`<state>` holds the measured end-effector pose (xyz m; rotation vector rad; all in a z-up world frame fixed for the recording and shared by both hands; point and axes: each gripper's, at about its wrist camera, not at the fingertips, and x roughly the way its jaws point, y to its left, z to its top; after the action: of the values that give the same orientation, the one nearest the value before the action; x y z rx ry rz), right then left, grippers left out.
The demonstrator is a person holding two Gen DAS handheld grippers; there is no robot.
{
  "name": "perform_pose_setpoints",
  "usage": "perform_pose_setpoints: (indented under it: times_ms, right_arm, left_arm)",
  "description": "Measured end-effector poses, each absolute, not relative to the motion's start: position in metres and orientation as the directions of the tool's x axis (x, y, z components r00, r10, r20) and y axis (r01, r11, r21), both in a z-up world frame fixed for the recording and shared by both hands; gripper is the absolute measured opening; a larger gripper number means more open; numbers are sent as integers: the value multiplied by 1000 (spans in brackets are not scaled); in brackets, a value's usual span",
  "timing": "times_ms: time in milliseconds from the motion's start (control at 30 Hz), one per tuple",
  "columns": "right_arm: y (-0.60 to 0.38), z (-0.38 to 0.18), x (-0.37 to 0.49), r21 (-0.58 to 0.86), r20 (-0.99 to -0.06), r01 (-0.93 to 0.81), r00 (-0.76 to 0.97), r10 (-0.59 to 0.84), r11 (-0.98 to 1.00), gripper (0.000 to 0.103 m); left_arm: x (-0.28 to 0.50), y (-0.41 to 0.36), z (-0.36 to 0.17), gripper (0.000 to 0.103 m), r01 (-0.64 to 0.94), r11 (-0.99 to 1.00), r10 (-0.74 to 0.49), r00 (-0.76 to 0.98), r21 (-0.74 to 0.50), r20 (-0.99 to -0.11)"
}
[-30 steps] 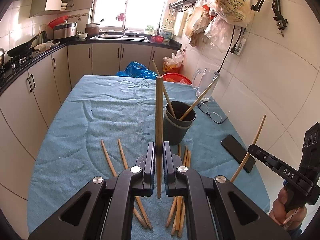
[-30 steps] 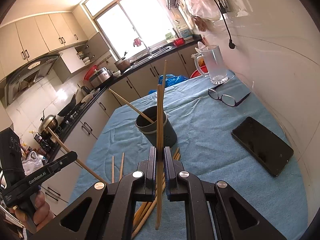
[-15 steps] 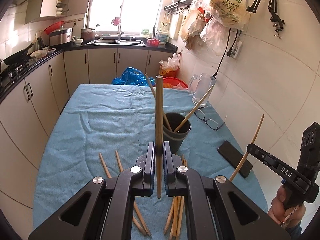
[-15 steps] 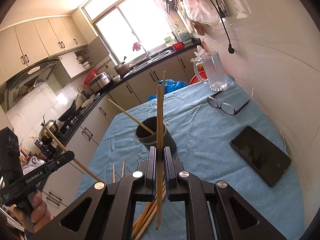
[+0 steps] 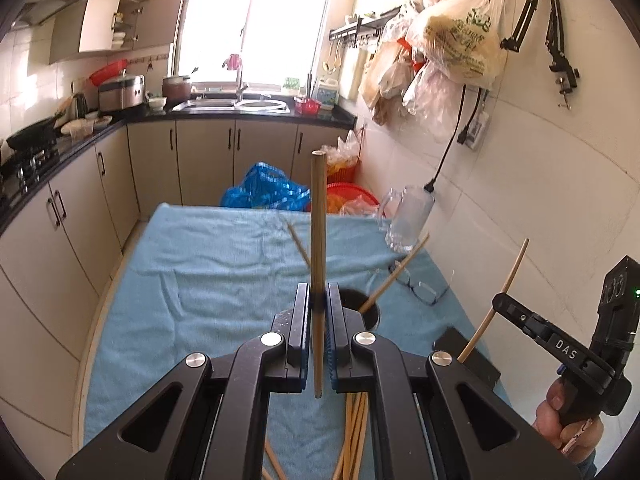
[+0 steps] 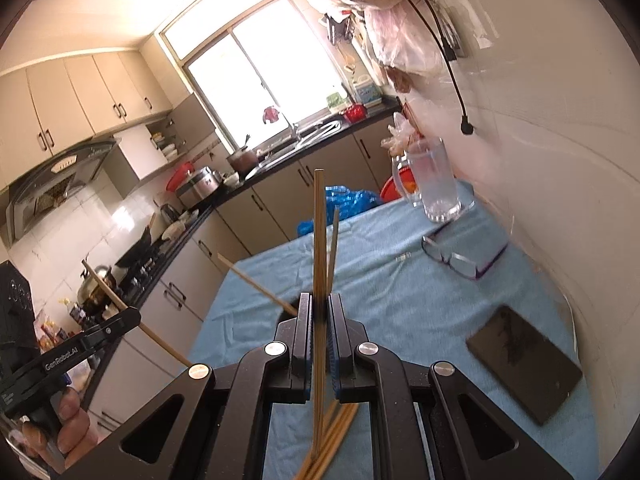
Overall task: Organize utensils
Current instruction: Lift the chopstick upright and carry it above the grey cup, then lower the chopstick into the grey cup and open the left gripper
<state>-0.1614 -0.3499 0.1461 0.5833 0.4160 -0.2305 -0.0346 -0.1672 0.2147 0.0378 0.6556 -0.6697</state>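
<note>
My left gripper (image 5: 319, 300) is shut on a wooden chopstick (image 5: 318, 224) that stands upright between its jaws, above the blue cloth. My right gripper (image 6: 319, 308) is shut on another upright chopstick (image 6: 319, 240); it also shows at the right of the left wrist view (image 5: 500, 312). A dark round cup (image 5: 366, 312) holds two leaning chopsticks (image 5: 394, 276) and sits just beyond the left jaws, mostly hidden. Several loose chopsticks (image 5: 354, 428) lie on the cloth under the grippers; they also show in the right wrist view (image 6: 332, 436).
A blue cloth (image 5: 208, 272) covers the table. A glass mug (image 6: 434, 184), spectacles (image 6: 460, 264) and a black phone (image 6: 524, 364) lie along the right side by the tiled wall. Kitchen cabinets and counter run along the left and back.
Both grippers have risen and drawn back with their chopsticks. The cup now sits lower in both views and is partly hidden behind the jaws.
</note>
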Motion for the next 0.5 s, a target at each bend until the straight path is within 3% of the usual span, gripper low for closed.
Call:
perform_pose_setpoints:
  times_ms: [267,500]
  right_arm:
    - [-367,176,-131,510,-394,343,908,-140,789,7]
    - [-374,184,-97,493,-368,383,906,-212,781,7]
  left_arm:
    - [-6,-189,253,7,582,789,-590,632,-196,-502]
    - [19,-221,240,7,576,788,-595,620,-217,-512]
